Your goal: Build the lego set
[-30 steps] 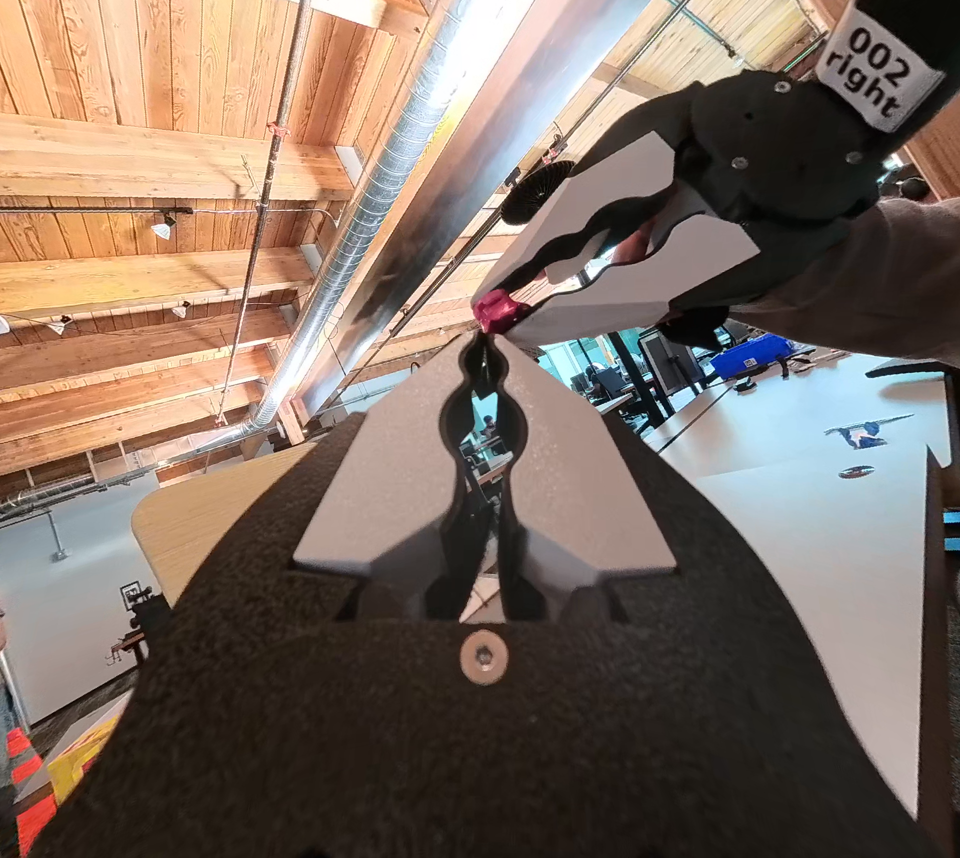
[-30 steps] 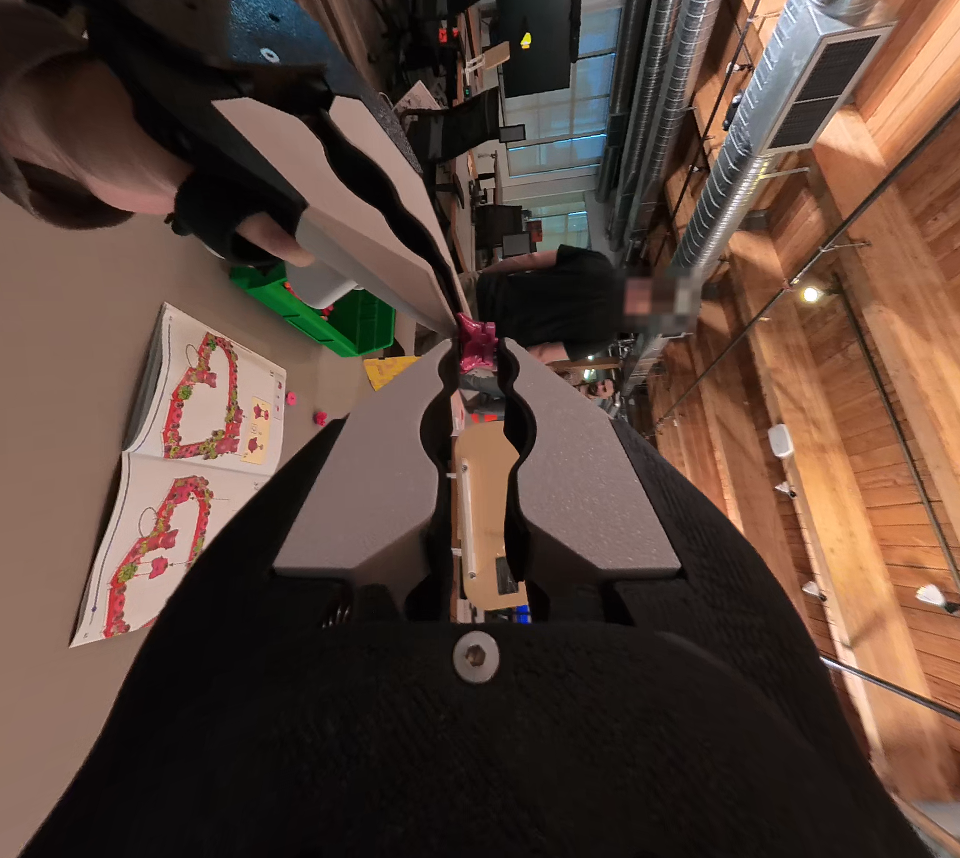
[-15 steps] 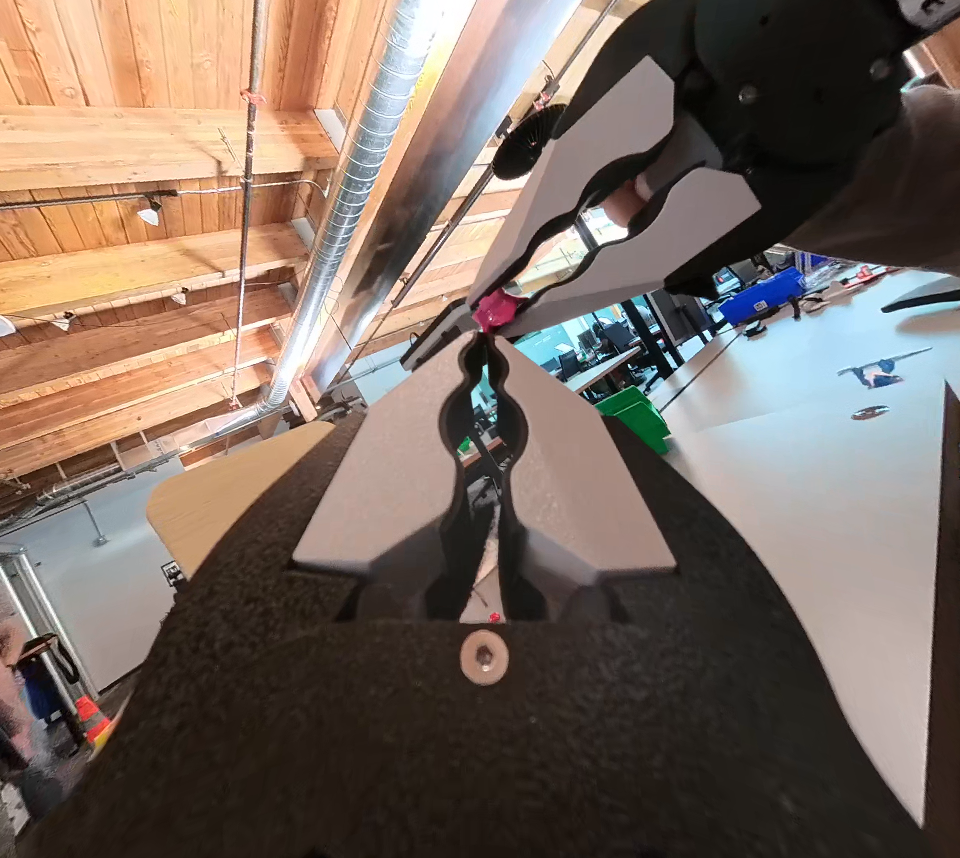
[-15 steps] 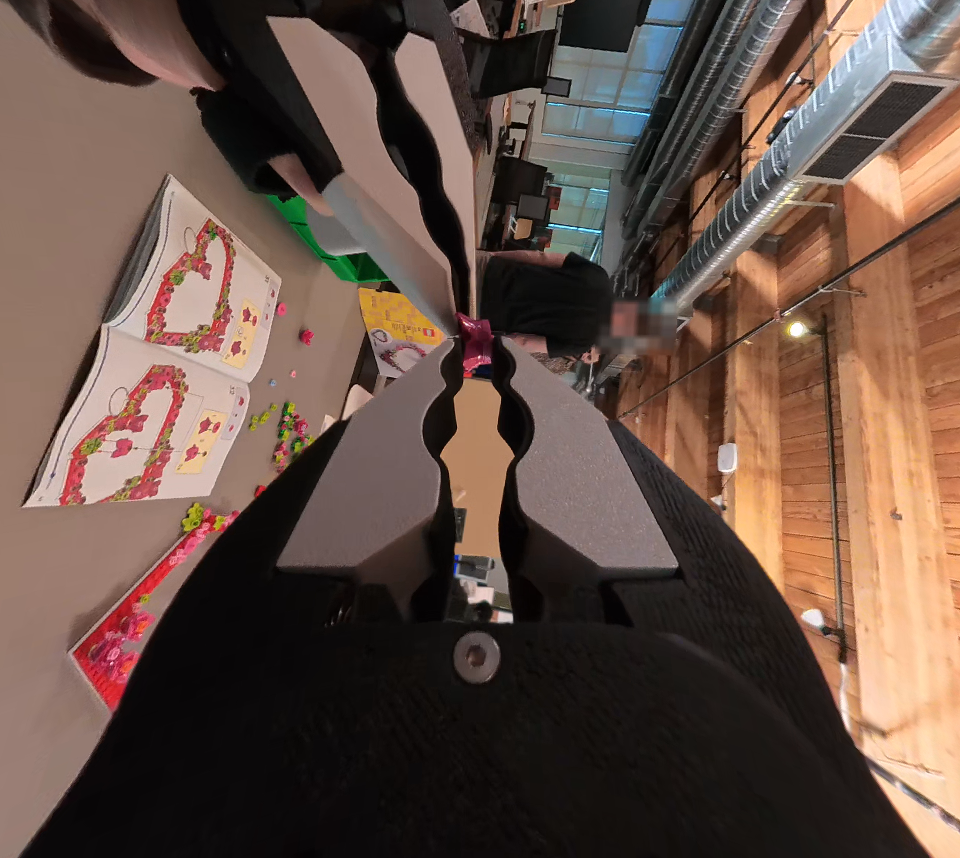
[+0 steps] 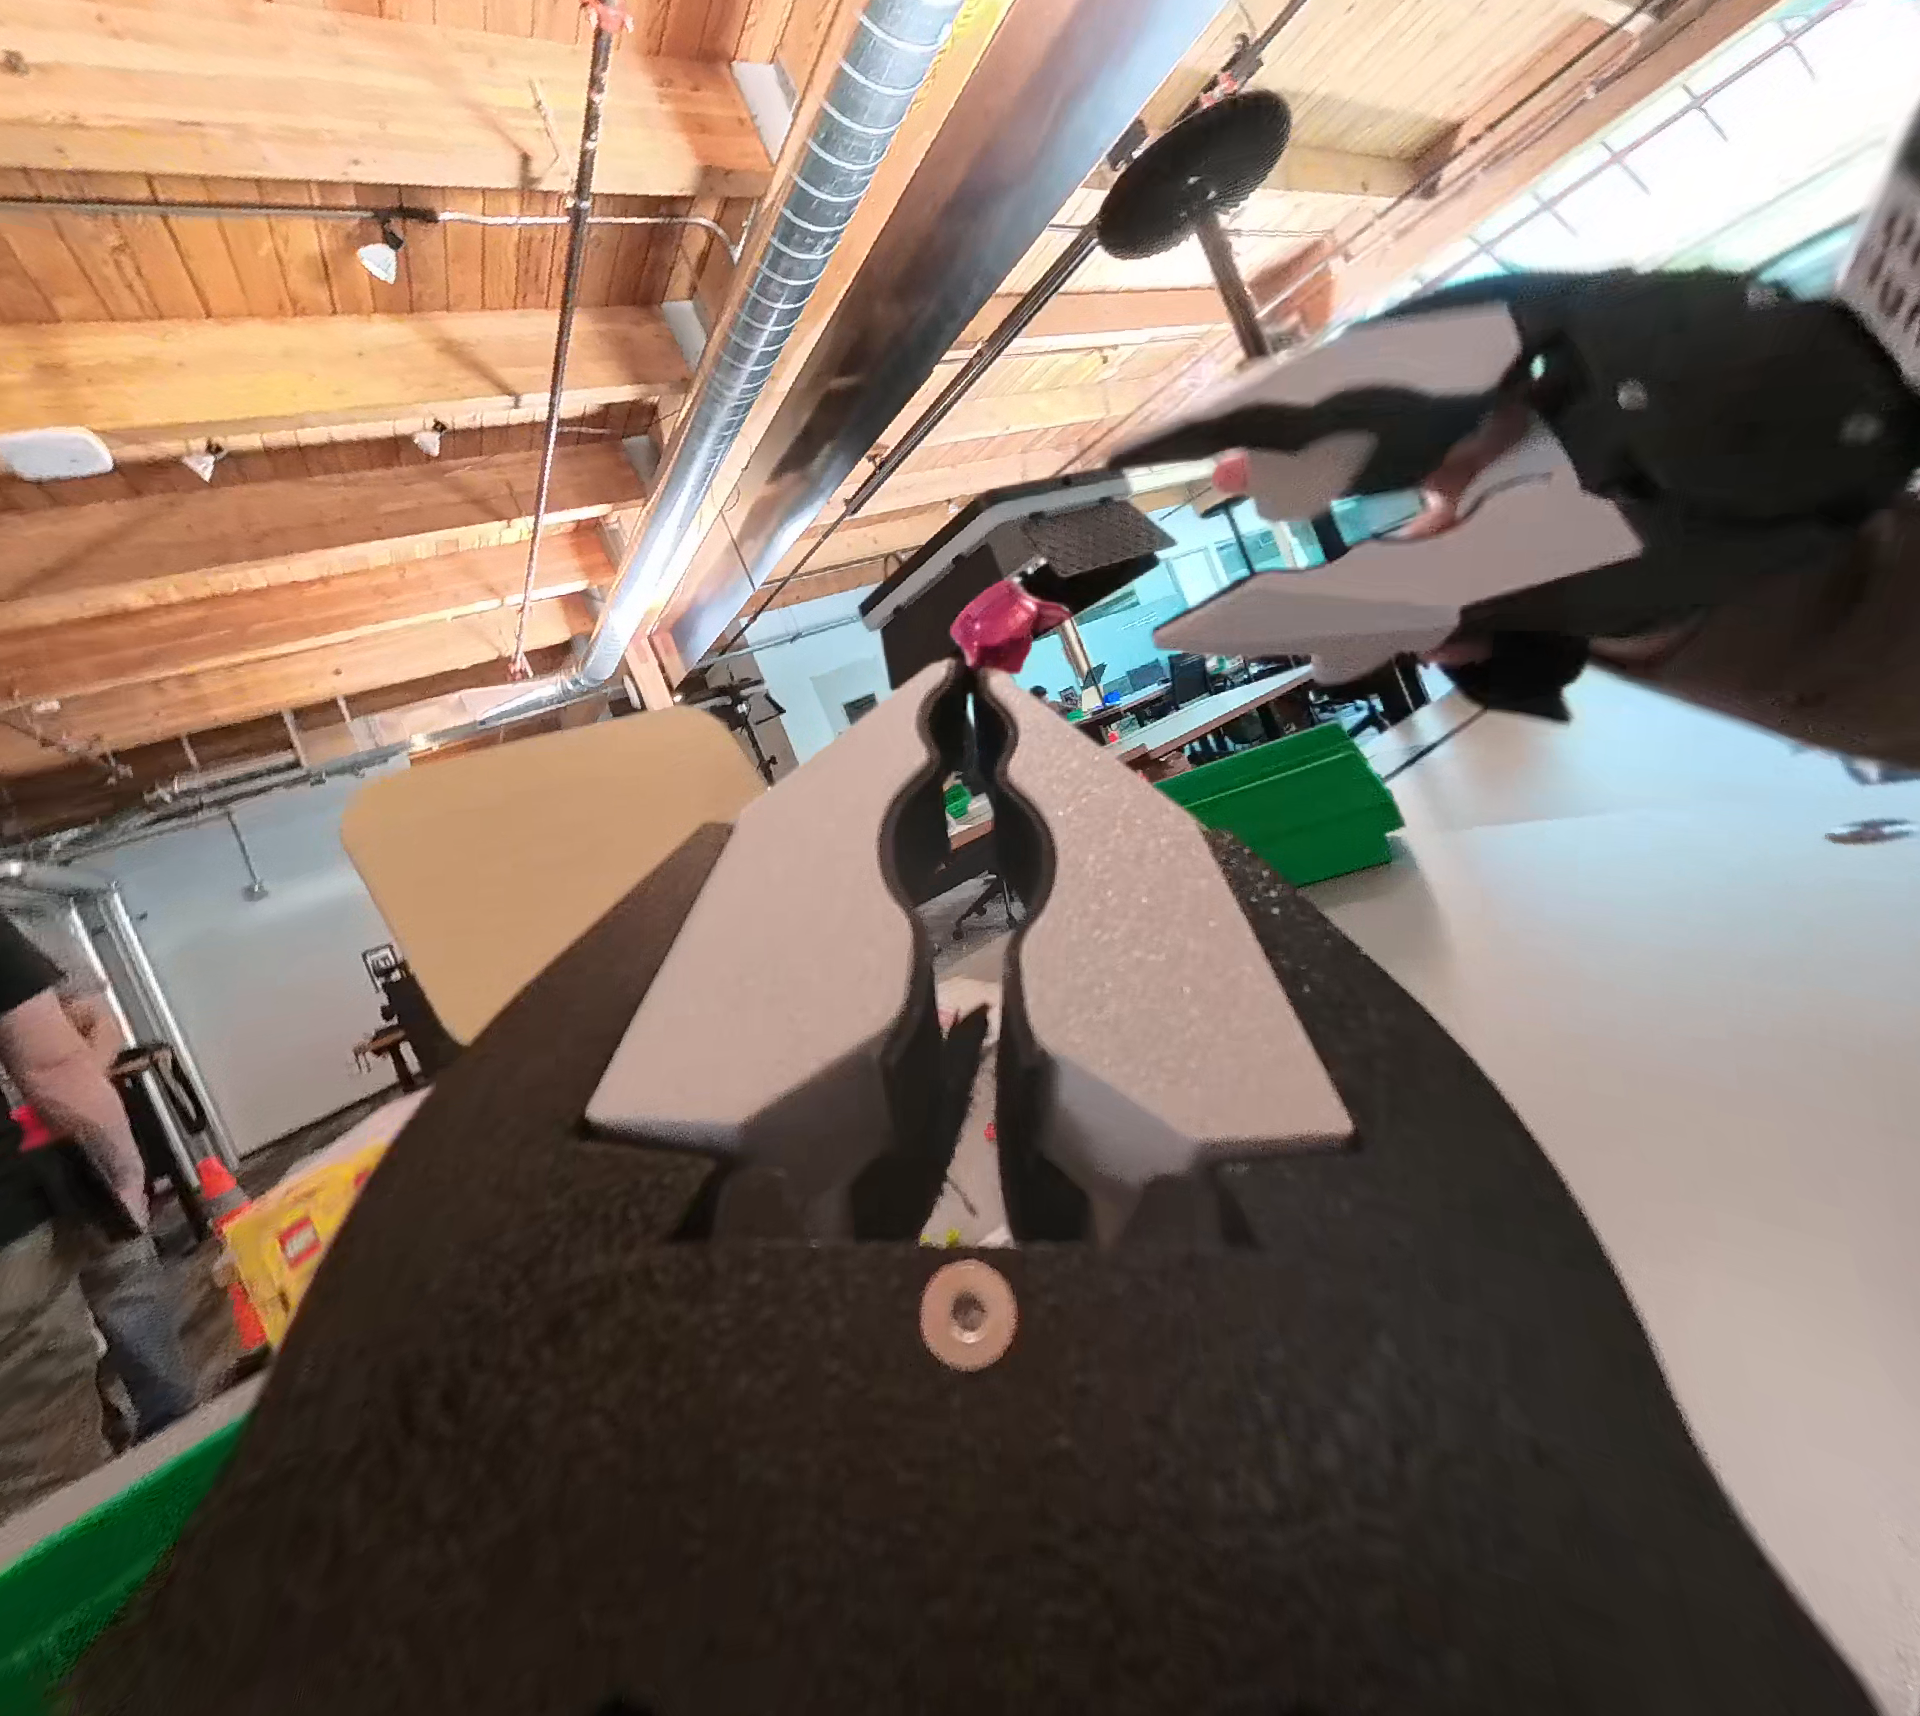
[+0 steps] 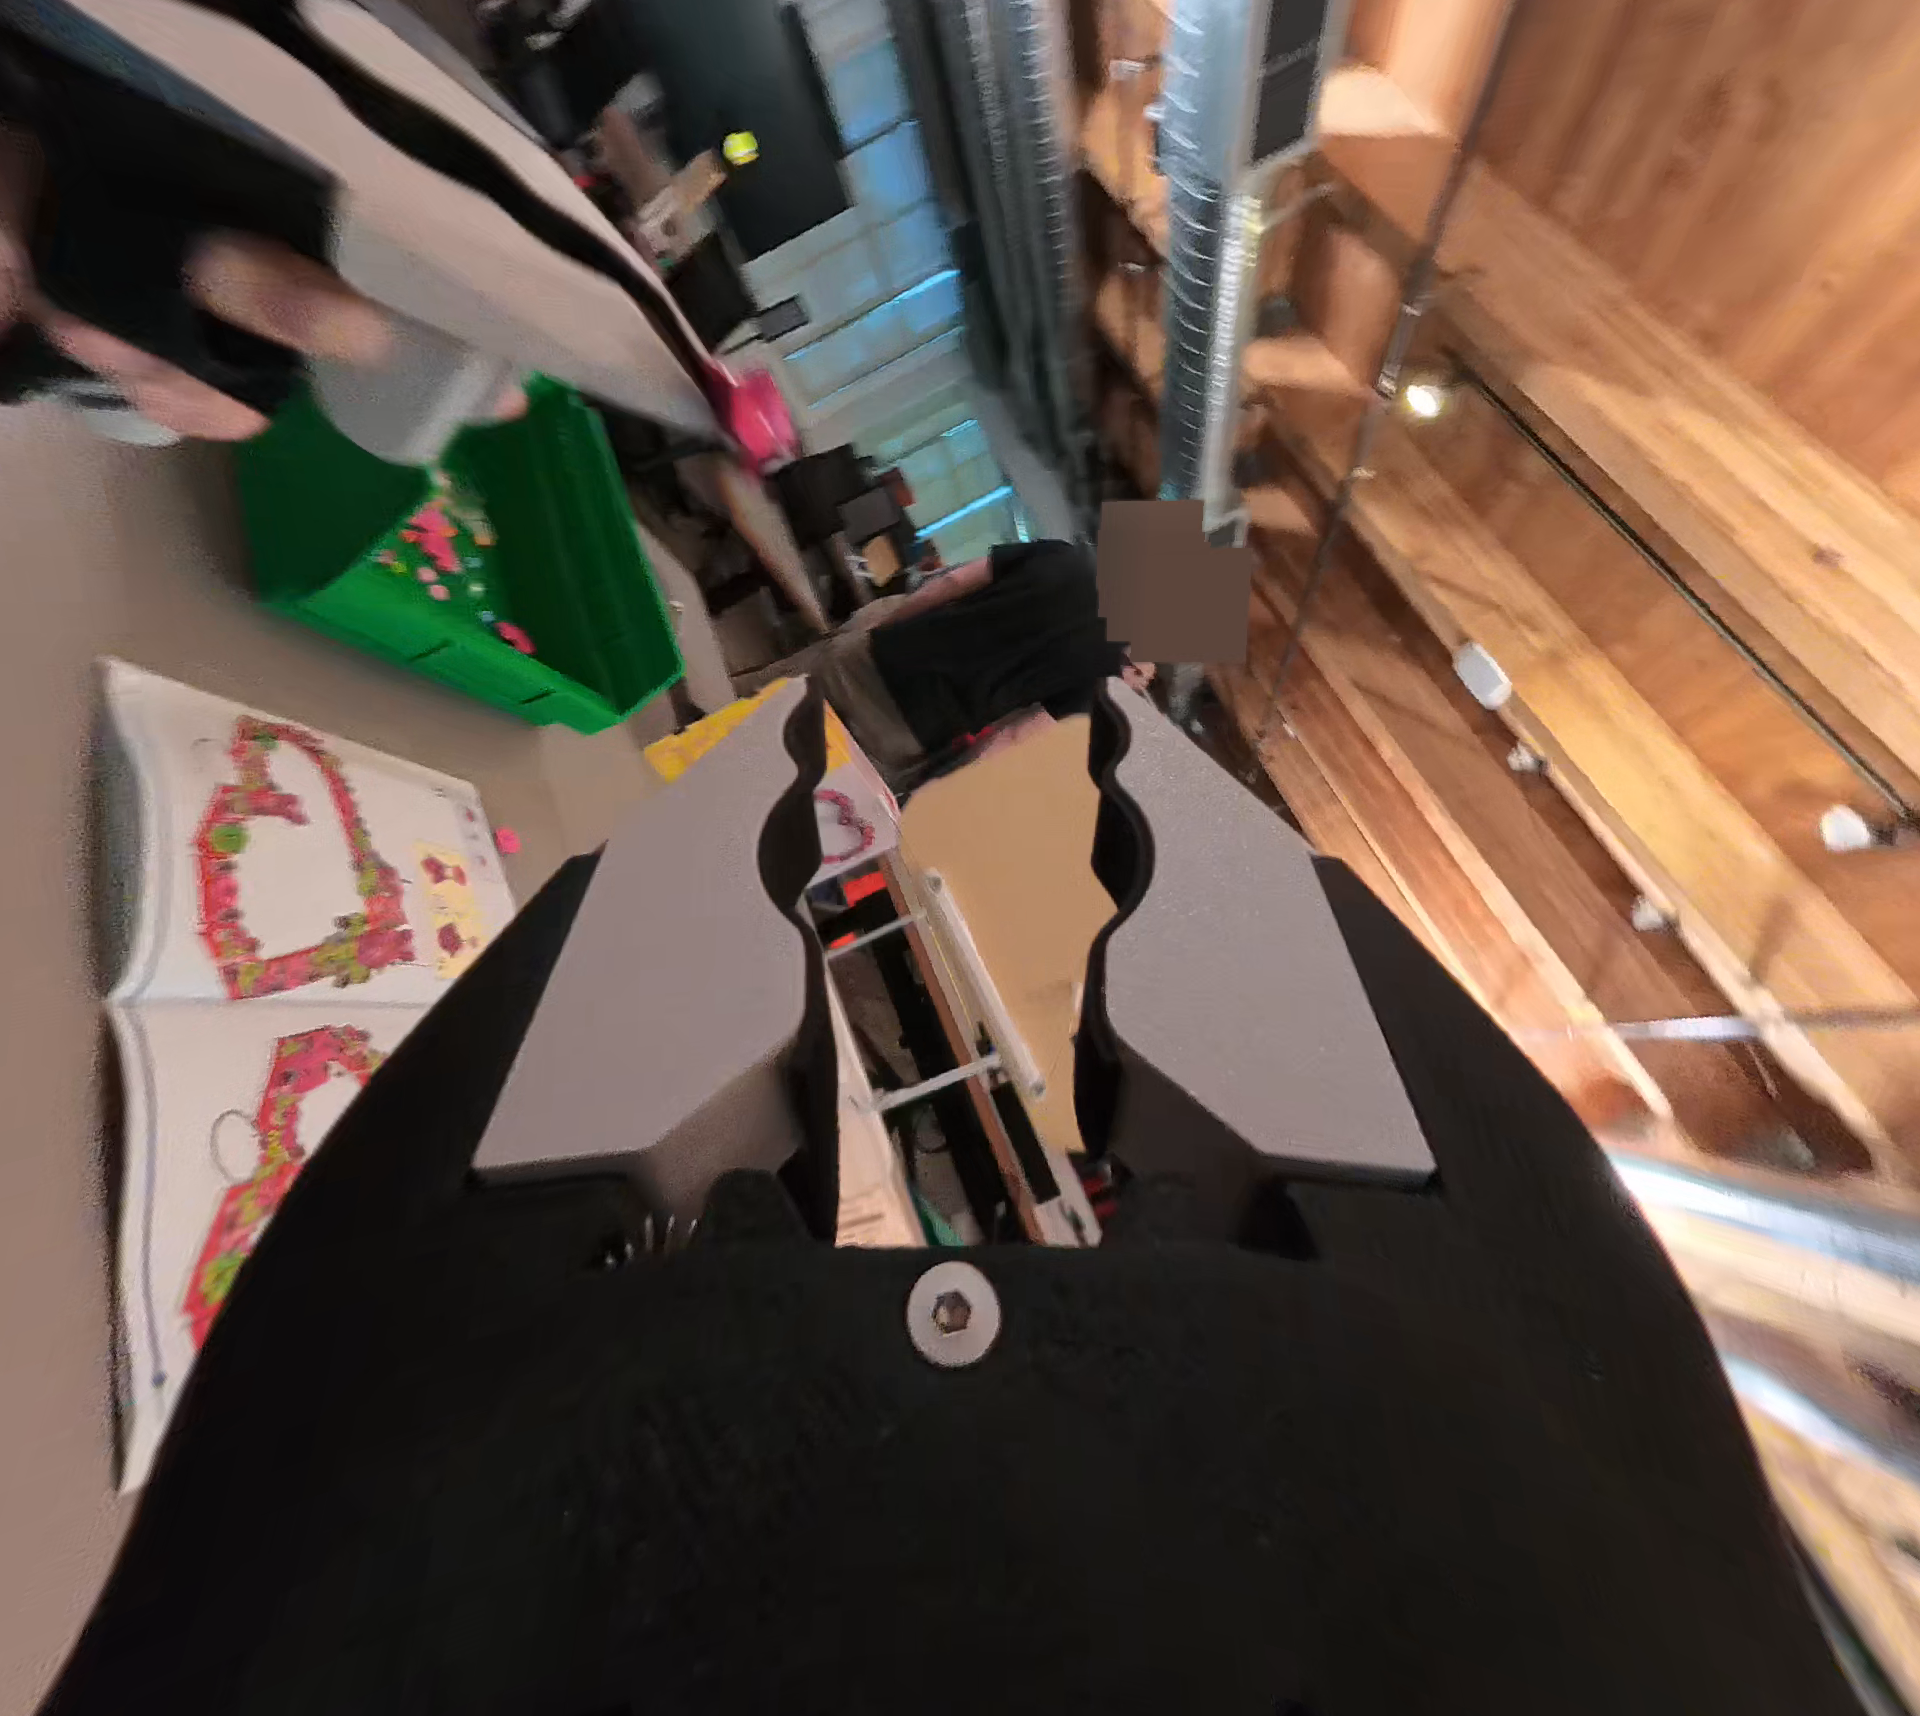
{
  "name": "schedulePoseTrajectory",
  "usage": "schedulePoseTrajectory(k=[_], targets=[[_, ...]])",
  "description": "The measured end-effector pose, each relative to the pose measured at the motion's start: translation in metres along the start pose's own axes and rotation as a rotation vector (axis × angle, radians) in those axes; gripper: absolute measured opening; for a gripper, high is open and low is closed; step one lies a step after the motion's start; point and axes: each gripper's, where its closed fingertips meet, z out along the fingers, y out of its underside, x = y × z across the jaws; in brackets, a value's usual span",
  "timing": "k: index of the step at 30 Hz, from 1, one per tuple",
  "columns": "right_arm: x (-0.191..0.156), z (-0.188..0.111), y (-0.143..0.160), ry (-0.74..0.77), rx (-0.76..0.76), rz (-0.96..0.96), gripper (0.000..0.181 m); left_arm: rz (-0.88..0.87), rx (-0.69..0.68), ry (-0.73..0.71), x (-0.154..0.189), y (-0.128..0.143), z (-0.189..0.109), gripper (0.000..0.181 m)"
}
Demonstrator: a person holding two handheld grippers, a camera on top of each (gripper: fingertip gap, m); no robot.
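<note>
Timber ceiling with ducts above a pale surface (image 6: 62, 586) carrying a green bin (image 6: 540, 617) and an open instruction booklet (image 6: 301, 845). The left claw (image 5: 971, 679) is clenched on a small magenta piece (image 5: 995, 624), pinched at the extreme tips and raised well clear. The right claw (image 6: 951, 721) stands released, empty, apart to the right. Risk: so shallow a pinch may let the piece twist or drop during mating.
</note>
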Motion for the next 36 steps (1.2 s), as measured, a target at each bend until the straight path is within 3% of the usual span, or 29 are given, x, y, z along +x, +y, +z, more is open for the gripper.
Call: schedulePoseTrajectory(k=[5,11,13,15,20,25,30,36], targets=[[0.008,-0.014,0.141,0.205,-0.141,0.273,0.053,-0.028,-0.037,-0.119,-0.029,0.033,-0.001,0.0],[0.071,-0.074,0.291,0.729,-0.069,0.754,0.065,-0.08,-0.164,-0.083,-0.031,0.081,0.021,0.0],[0.086,-0.092,0.332,0.857,-0.086,0.787,0.064,-0.054,-0.194,-0.063,-0.031,0.089,0.035,0.0],[0.085,-0.096,0.361,0.883,-0.146,0.732,0.063,0.052,-0.246,-0.091,-0.041,0.1,0.045,0.0],[0.071,-0.077,0.383,0.727,-0.239,0.558,0.057,0.241,-0.318,-0.178,-0.078,0.141,0.062,0.0],[0.072,-0.087,0.392,0.751,-0.25,0.606,0.053,0.215,-0.328,-0.202,-0.081,0.185,0.059,0.0],[0.073,-0.093,0.399,0.775,-0.269,0.625,0.05,0.233,-0.345,-0.125,-0.068,0.186,0.051,0.0],[0.069,-0.089,0.397,0.746,-0.286,0.601,0.042,0.273,-0.35,-0.113,-0.061,0.171,0.01,0.0]])
